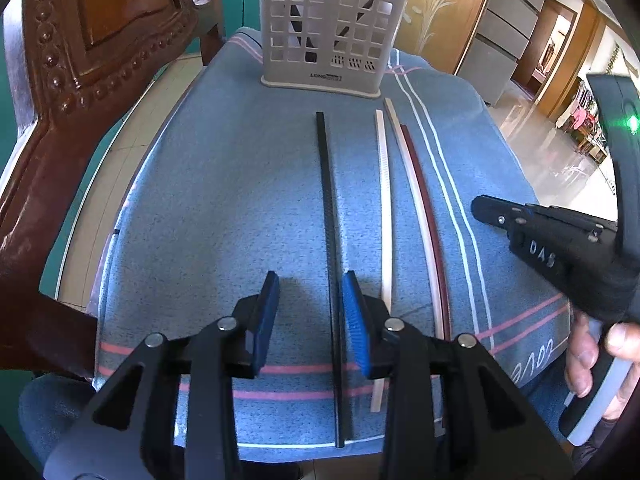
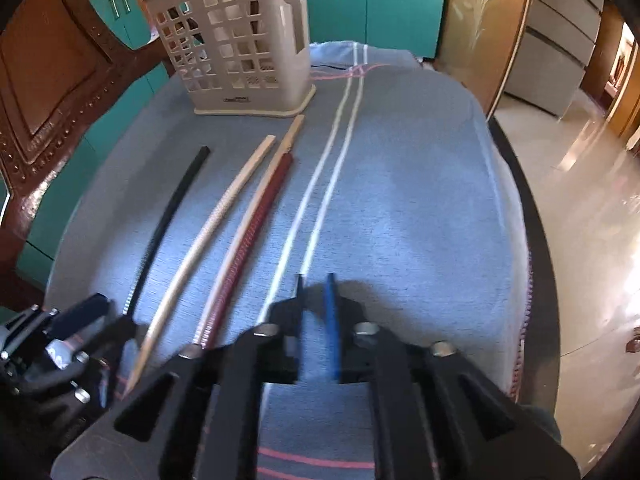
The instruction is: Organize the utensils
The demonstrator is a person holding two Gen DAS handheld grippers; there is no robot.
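Four chopsticks flat on the blue towel [image 1: 224, 208], all running lengthwise away from the slotted utensil holder [image 1: 328, 28] at the far end. Black chopstick [image 1: 328, 208] between the pads of the left gripper [image 1: 310, 320], close against the right pad, long axis in line with the fingers; jaws parted, nothing clamped. Pale chopsticks [image 1: 385, 208] and maroon chopstick [image 1: 424, 208] just right of it. Right gripper [image 2: 316, 320] further from the holder's chopstick row, over bare towel, jaws narrowly apart, empty. Left hand nearer the black stick.
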